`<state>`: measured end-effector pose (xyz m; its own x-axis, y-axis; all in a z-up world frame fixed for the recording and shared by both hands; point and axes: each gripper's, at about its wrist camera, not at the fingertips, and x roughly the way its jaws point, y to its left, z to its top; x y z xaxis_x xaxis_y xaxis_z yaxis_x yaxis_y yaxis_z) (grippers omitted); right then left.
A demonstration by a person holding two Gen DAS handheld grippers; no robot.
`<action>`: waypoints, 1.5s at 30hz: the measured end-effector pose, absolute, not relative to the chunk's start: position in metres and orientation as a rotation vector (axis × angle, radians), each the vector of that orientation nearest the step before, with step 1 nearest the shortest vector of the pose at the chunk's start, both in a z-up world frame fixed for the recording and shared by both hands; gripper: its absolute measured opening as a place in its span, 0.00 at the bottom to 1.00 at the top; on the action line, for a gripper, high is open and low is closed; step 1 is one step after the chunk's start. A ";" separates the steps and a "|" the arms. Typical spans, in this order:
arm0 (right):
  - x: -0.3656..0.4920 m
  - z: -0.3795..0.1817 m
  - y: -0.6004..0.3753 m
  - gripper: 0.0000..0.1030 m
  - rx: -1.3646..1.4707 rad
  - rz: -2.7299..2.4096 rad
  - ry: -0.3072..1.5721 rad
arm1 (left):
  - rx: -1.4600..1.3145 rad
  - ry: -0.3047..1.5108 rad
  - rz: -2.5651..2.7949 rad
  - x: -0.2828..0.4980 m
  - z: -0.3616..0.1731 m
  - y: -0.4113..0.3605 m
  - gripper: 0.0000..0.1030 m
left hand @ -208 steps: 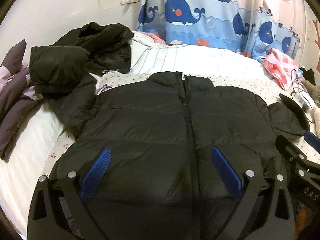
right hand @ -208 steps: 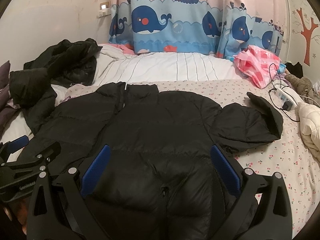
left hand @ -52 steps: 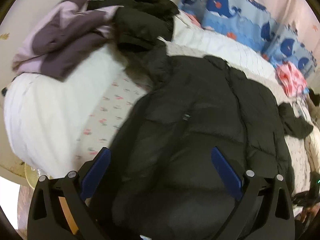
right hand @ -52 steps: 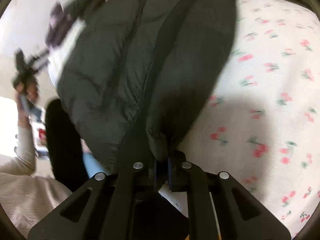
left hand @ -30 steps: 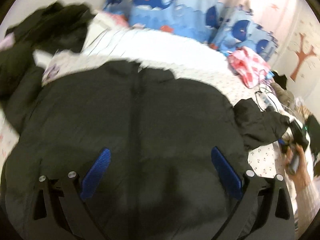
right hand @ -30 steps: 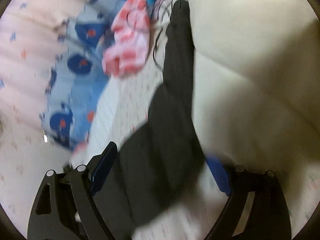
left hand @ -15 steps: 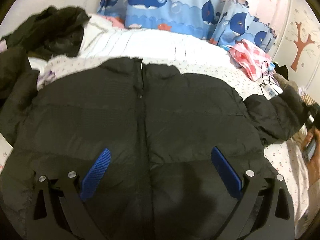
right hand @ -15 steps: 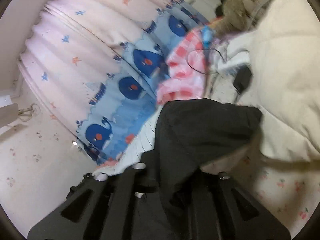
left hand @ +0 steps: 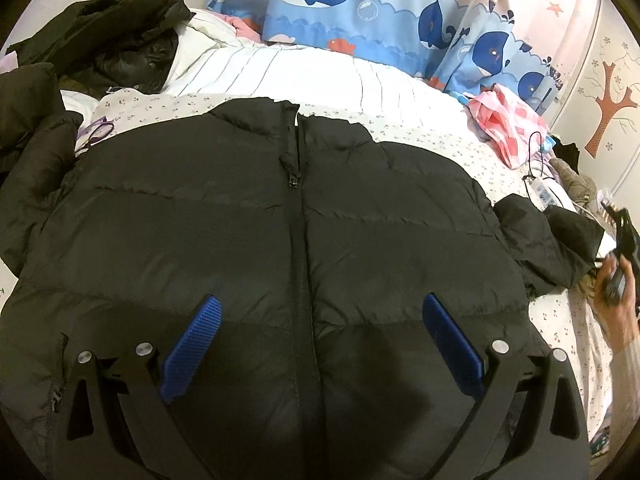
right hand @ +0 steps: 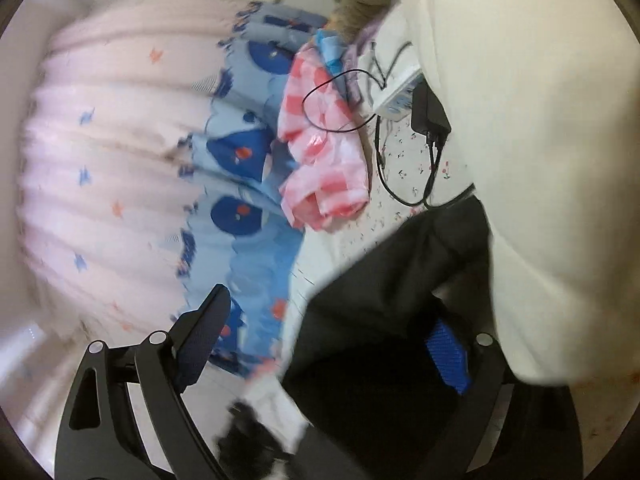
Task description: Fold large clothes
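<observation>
— Two grippers, and neither has hold of anything, as far as I can see. From the left wrist view first: the left gripper hangs over the lower front of the black puffer jacket, blue pads spread wide, nothing between them but the coat below.

— Why hover there?

— My guess is it's lining up on the hem, ready to pin or lift it. The jacket lies face up on the flowered bedsheet, zipped shut, collar toward the whale curtain. Its sleeve on the right side sticks out, bunched, near the person's right hand.

— And from the other camera?

— Blurred, but the right gripper has just been opening; its jaws stand wide. That sleeve lies between them — not pinched. Beside it sits a cream garment, with a pink checked cloth and a charger cable beyond.

— So the fold?

— Barely begun, I'd say — puffy, slippery, sleeves not yet in.
</observation>
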<state>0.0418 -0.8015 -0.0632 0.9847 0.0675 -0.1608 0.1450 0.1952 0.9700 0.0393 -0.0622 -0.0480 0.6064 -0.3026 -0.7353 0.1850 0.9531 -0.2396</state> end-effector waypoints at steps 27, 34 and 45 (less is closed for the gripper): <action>0.144 0.154 -0.397 0.03 0.377 0.452 0.296 | -0.249 0.774 -0.018 0.058 0.017 0.069 0.94; 0.166 0.065 -0.225 0.03 0.282 0.648 0.502 | -0.362 0.779 0.048 0.061 0.017 0.114 0.94; 0.174 -0.056 -0.124 0.71 0.203 0.857 1.025 | -0.398 0.884 0.046 0.075 -0.012 0.120 0.94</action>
<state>0.1740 -0.1241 -0.0557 0.2355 0.7079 -0.6659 -0.5299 0.6678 0.5226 0.0747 0.1196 -0.0118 0.6384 -0.1228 -0.7599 -0.2018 0.9259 -0.3192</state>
